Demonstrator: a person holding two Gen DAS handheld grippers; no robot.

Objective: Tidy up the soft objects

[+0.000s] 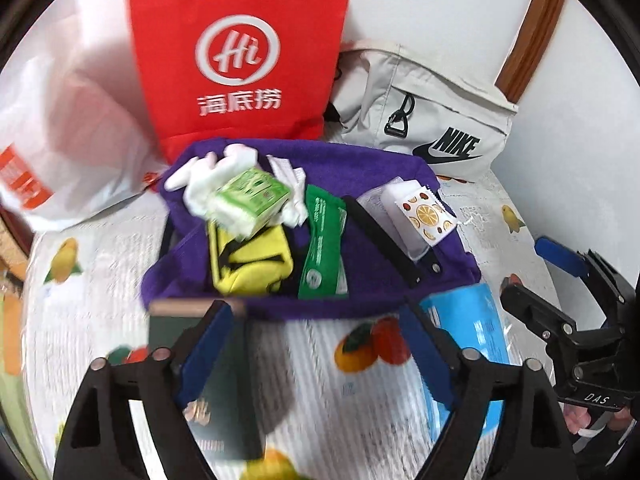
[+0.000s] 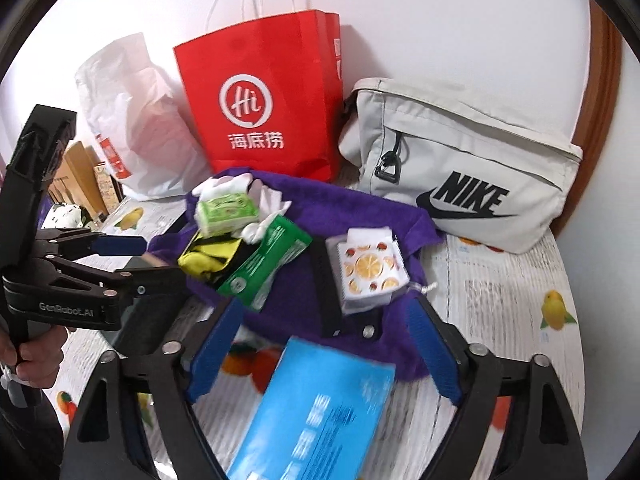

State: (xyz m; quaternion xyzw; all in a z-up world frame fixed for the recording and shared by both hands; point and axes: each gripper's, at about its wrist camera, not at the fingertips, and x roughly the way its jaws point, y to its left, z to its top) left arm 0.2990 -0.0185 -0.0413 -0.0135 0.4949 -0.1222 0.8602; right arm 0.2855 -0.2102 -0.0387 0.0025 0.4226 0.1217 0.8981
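Observation:
A purple fabric bag [image 1: 360,280] lies open on the table and holds a green tissue pack [image 1: 252,200], white gloves [image 1: 208,176], a yellow pouch [image 1: 248,264], a green wipes pack [image 1: 324,248] and a fruit-print sachet [image 1: 428,216]. My left gripper [image 1: 316,320] hovers open just in front of the bag, with only tablecloth between its fingers. A dark green booklet [image 1: 216,380] lies under its left finger. My right gripper [image 2: 324,316] is open above a blue packet [image 2: 312,412] without touching it. Each gripper shows in the other's view: right gripper [image 1: 532,276], left gripper [image 2: 148,260].
Against the wall stand a red paper bag [image 2: 264,108], a white plastic bag [image 2: 132,120] and a grey Nike bag [image 2: 460,172]. A fruit-print tablecloth [image 2: 520,300] covers the table. A wooden frame [image 1: 532,32] runs up the back right.

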